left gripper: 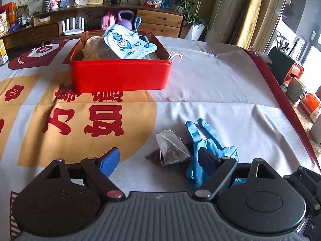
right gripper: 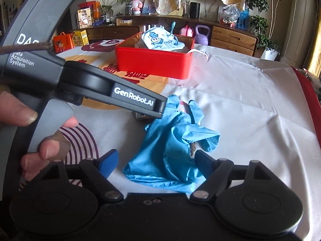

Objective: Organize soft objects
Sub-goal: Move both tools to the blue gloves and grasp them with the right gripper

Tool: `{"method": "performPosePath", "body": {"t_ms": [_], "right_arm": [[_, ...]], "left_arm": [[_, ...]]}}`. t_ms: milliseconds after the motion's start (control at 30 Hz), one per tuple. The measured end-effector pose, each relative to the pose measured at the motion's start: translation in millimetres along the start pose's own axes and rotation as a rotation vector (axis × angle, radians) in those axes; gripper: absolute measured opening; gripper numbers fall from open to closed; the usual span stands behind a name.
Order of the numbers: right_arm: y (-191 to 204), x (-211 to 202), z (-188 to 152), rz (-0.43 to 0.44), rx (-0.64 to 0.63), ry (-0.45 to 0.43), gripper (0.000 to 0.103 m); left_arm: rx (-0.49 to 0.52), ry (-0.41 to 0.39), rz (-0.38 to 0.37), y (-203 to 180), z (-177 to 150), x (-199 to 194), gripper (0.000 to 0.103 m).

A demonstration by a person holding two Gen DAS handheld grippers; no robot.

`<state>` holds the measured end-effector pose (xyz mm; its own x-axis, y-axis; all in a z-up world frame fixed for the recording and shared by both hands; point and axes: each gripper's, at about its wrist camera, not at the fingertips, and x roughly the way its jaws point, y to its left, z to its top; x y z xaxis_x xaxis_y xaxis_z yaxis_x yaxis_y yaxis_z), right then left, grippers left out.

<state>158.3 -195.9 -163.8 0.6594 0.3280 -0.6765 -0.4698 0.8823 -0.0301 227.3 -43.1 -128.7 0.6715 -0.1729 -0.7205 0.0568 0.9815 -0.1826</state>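
A crumpled blue glove lies on the printed tablecloth between the wide-apart fingers of my right gripper, which is open; the left pad stands clear of it. In the left wrist view the same glove lies beside a pyramid tea bag. My left gripper is open low over both, with the tea bag between its fingers and untouched. Farther back stands a red tin box holding a child's face mask and a beige soft thing.
The left gripper's body and the person's hand fill the left of the right wrist view. The table's red edge runs along the right. A white string hangs over the box's right rim. A wooden sideboard stands behind.
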Motion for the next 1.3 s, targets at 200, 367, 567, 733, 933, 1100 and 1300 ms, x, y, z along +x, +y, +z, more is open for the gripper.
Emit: {"method": "performPosePath", "body": {"t_ms": [200, 367, 567, 733, 933, 1100, 1300], "right_arm": [[0, 12, 0, -0.018, -0.013, 0.021, 0.069], [-3, 17, -3, -0.019, -0.001, 0.032, 0.056], [-7, 15, -2, -0.034, 0.016, 0.018, 0.041], [-11, 11, -2, -0.036, 0.042, 0.006, 0.035], [-17, 4, -3, -0.049, 0.062, -0.007, 0.029], [-22, -4, -3, -0.048, 0.087, -0.025, 0.019], [-25, -15, 0, -0.041, 0.102, -0.067, 0.005]], "left_arm": [[-0.019, 0.017, 0.003, 4, 0, 15, 0.082], [-0.014, 0.012, -0.013, 5, 0, 17, 0.068], [-0.007, 0.01, -0.05, 2, -1, 15, 0.044], [-0.015, 0.012, -0.07, 3, 0, 14, 0.033], [-0.044, 0.01, -0.073, 9, 2, 13, 0.019], [-0.047, 0.008, -0.06, 14, 3, 12, 0.011], [-0.033, -0.008, -0.05, 14, 3, 6, 0.008]]}}
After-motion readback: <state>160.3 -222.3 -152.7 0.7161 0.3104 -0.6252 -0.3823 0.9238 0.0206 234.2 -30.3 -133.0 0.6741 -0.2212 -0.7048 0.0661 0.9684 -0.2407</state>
